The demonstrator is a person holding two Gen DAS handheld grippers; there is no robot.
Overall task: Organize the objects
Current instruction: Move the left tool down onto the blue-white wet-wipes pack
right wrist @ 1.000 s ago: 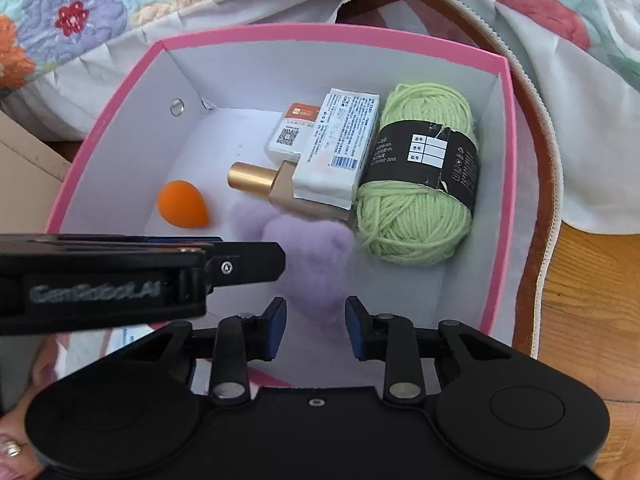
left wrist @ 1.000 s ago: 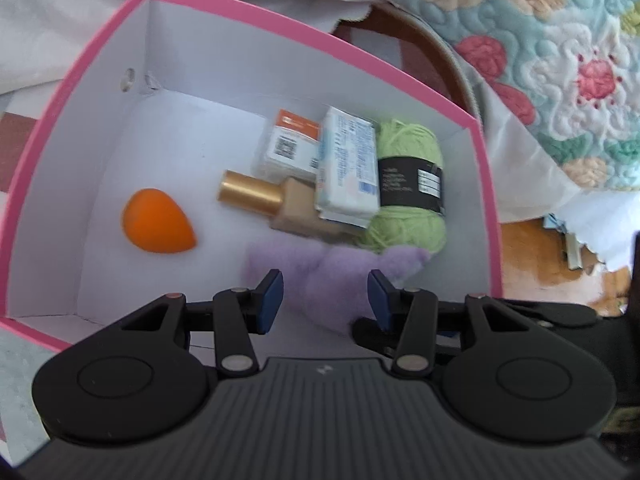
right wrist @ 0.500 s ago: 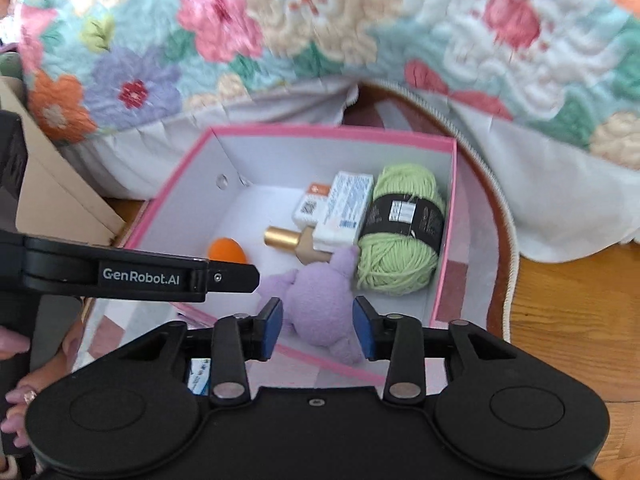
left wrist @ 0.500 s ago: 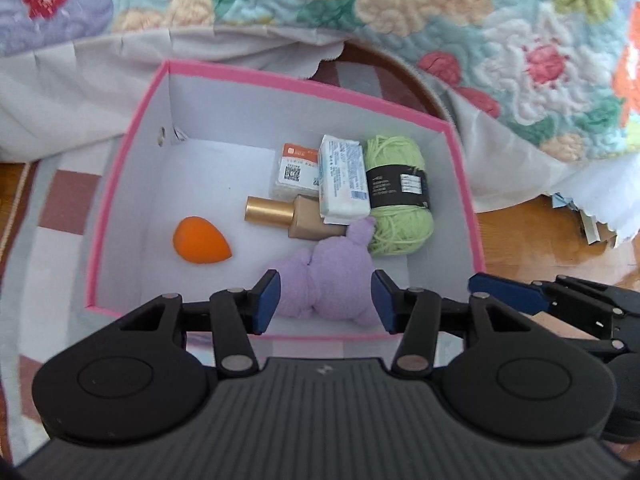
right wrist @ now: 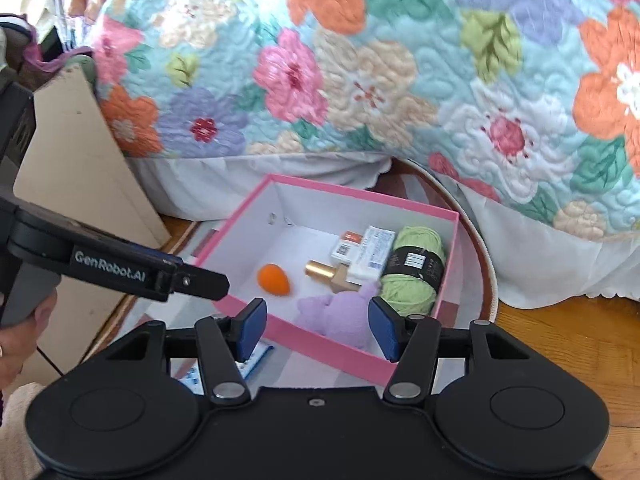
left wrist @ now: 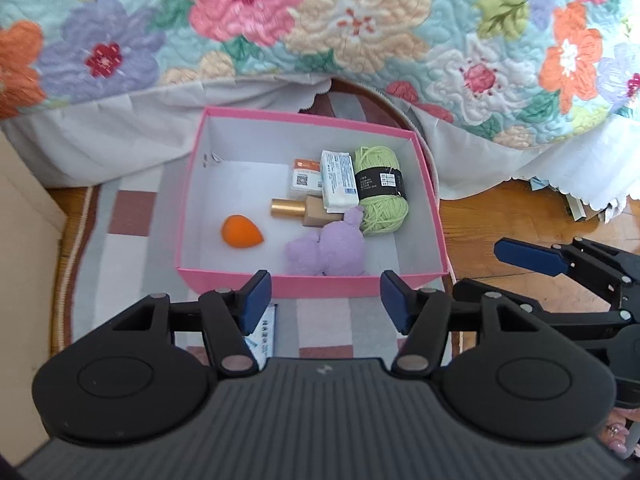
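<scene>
Six things lie inside the pink box (left wrist: 308, 278), which sits on a checked rug (left wrist: 128, 248) on the floor beside a bed: a purple plush toy (left wrist: 326, 250) at the near wall, an orange beauty sponge (left wrist: 240, 232) to its left, a gold-capped bottle (left wrist: 302, 210), two small cartons (left wrist: 324, 178) leaning against each other behind it, and a ball of green yarn (left wrist: 380, 190) at the right wall, touching the plush. A floral quilt (left wrist: 320, 24) hangs over the bed edge behind the box. Just outside the near wall, a small blue-and-white packet (left wrist: 266, 332) lies on the rug. Above it all, the left gripper (left wrist: 326, 300) and the right gripper (right wrist: 318, 326) hover with fingers apart, having just been opening, nothing between them.
</scene>
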